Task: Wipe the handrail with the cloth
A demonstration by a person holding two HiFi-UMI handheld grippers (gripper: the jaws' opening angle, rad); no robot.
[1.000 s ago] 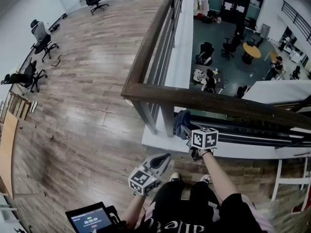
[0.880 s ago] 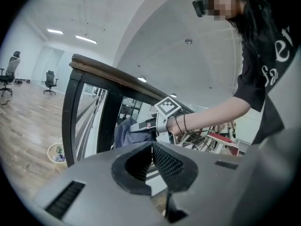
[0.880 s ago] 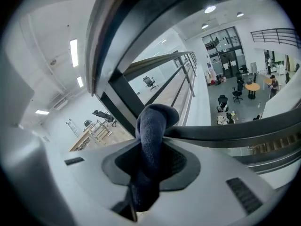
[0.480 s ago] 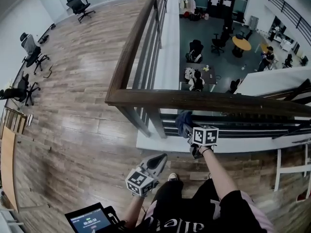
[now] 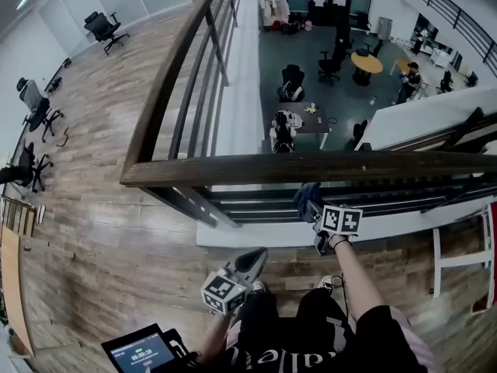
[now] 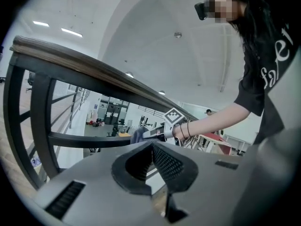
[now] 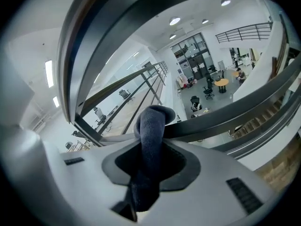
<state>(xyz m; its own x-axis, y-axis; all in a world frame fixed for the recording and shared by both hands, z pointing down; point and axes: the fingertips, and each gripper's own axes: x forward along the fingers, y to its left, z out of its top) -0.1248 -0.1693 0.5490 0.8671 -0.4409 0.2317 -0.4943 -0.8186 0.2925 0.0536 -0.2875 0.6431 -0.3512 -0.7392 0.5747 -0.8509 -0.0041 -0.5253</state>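
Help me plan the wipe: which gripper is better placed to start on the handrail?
Right. The right gripper is shut on the cloth, close below the handrail; the left gripper hangs lower, near the person's legs, jaws together on nothing.

Wood floor [image 5: 85,224] with office chairs [image 5: 103,26]

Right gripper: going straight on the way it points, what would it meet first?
Probably the dark bar under the wooden handrail; the cloth in the right gripper would touch first. Depth is unclear.
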